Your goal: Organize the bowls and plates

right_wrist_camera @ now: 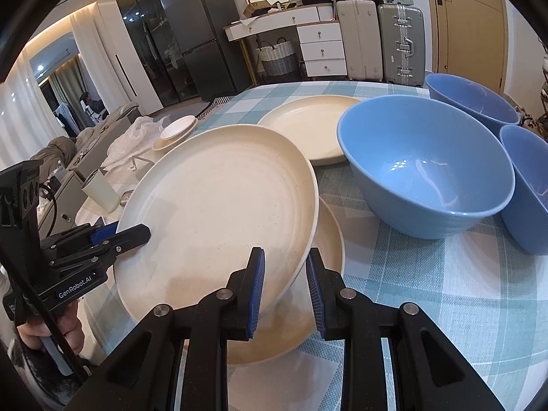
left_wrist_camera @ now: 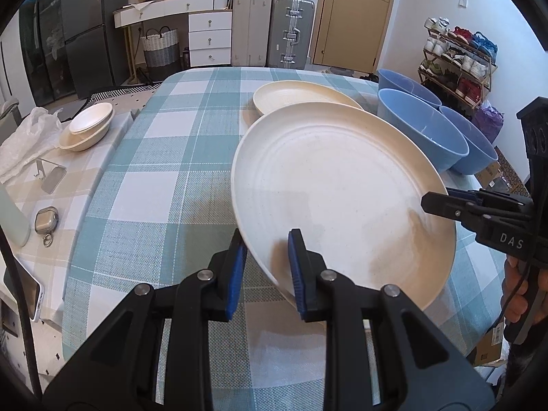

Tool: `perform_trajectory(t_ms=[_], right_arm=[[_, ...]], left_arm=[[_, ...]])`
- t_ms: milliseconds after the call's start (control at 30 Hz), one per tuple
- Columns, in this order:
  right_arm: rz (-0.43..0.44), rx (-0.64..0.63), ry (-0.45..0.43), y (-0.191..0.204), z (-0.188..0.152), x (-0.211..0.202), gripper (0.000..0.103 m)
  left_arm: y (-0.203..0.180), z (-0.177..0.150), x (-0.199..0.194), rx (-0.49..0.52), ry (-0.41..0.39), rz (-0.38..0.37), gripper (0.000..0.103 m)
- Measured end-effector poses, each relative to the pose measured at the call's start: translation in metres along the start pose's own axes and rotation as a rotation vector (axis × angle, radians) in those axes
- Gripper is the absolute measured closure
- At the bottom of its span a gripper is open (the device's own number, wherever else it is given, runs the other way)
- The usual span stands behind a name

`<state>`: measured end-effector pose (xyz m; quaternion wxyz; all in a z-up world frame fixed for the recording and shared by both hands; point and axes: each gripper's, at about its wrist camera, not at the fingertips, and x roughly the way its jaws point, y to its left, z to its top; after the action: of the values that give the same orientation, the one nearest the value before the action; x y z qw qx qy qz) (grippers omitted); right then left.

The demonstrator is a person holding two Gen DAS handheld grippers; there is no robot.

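A large cream plate [left_wrist_camera: 342,198] [right_wrist_camera: 219,212] is held tilted above the checked table, gripped on two sides. My left gripper [left_wrist_camera: 267,267] is shut on its near-left rim; it also shows in the right wrist view [right_wrist_camera: 133,233]. My right gripper [right_wrist_camera: 284,291] is shut on the opposite rim, also seen in the left wrist view [left_wrist_camera: 435,202]. A second cream plate [right_wrist_camera: 328,239] lies on the table right under the held one. A third cream plate [left_wrist_camera: 301,97] [right_wrist_camera: 308,126] lies farther back. Three blue bowls [right_wrist_camera: 424,171] [left_wrist_camera: 421,130] stand to the right.
The table [left_wrist_camera: 164,178] has a teal checked cloth. Small cream bowls [left_wrist_camera: 89,126] are stacked on a lower side table at the left, with a plastic bag [left_wrist_camera: 24,144], a phone stand and earbud case. Suitcases, drawers and a shoe rack stand behind.
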<state>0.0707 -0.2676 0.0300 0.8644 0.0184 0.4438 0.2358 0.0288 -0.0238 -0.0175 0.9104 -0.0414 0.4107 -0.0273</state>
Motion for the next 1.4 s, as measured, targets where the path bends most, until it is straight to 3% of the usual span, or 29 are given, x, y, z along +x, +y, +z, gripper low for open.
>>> perform_trajectory(t_ms=[400,867,1400], right_arm=[[-0.05,-0.013,0.012,-0.006,-0.013,0.007,0.077],[-0.169,-0.082,0.024,0.002,-0.02,0.016,0.076],[-0.183,-0.085,0.029,0.0,-0.031,0.027,0.075]], left_arm=[[-0.012,-0.01,0.014,0.038,0.02,0.022,0.08],[-0.029,-0.021,0.025,0.089,0.033,0.067,0.074],[-0.031,-0.026,0.023,0.104,0.03,0.066,0.064]])
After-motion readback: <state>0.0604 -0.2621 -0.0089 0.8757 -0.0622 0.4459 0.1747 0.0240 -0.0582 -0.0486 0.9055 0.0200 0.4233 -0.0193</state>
